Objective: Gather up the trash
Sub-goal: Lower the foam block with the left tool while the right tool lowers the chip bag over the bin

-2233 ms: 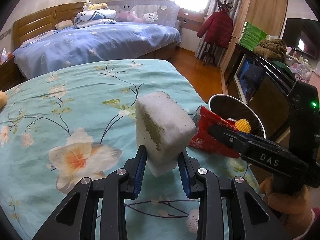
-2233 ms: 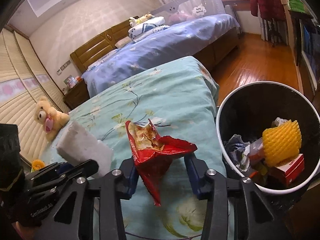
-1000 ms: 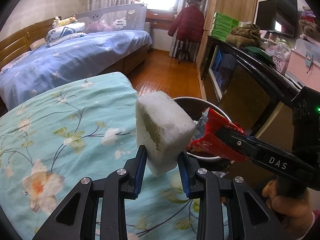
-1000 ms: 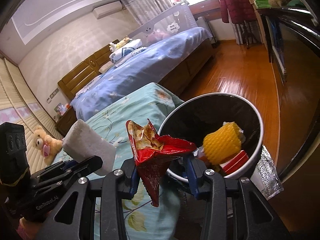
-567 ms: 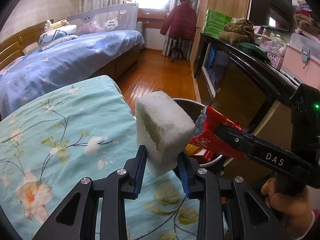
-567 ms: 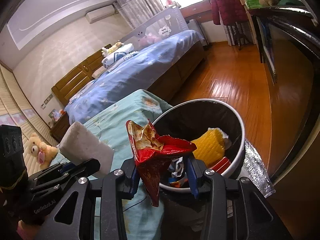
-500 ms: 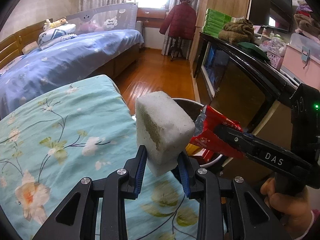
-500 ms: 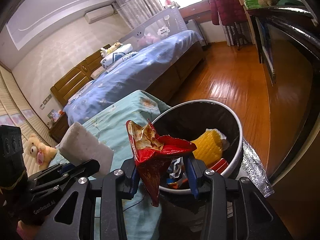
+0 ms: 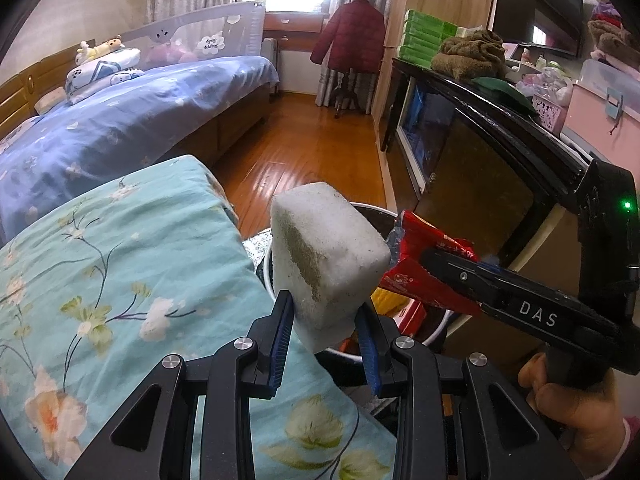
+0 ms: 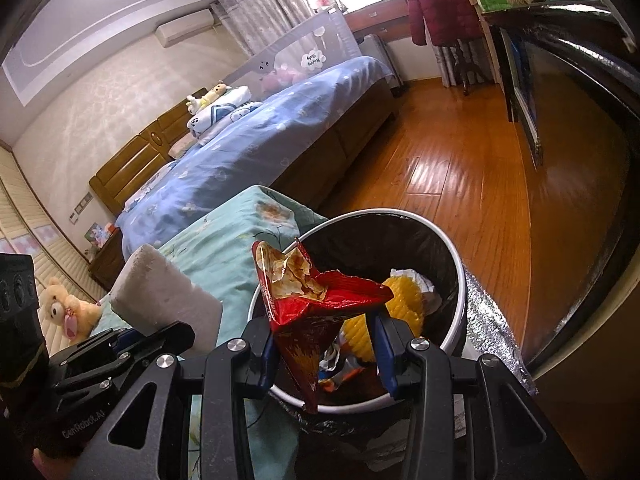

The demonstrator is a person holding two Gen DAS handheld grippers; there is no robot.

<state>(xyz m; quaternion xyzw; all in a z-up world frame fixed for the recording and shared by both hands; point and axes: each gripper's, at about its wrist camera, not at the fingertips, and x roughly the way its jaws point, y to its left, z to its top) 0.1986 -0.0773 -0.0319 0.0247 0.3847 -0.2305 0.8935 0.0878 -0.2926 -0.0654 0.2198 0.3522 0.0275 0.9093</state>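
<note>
My left gripper [image 9: 325, 330] is shut on a dirty white foam block [image 9: 324, 264], held above the near rim of a round bin. In the right wrist view the same foam block [image 10: 164, 300] shows at the left. My right gripper [image 10: 326, 342] is shut on a crumpled red snack bag [image 10: 312, 308], which hangs over the white-rimmed trash bin [image 10: 460, 312]. The bin has a black liner and holds a yellow foam net [image 10: 402, 306], paper and wrappers. In the left wrist view the red snack bag [image 9: 424, 268] sits just right of the block, over the bin [image 9: 376, 212].
The bed with a teal floral cover [image 9: 120, 280] lies left of the bin. A blue bed [image 9: 120, 120] stands beyond it. A dark cabinet [image 9: 480, 152] is close on the right, with wood floor [image 10: 460, 176] between. A teddy bear [image 10: 68, 312] lies at the far left.
Both grippers have carried their loads rightward off the teal bed. The bin now lies directly beneath the red bag, and the foam block hangs at its rim.
</note>
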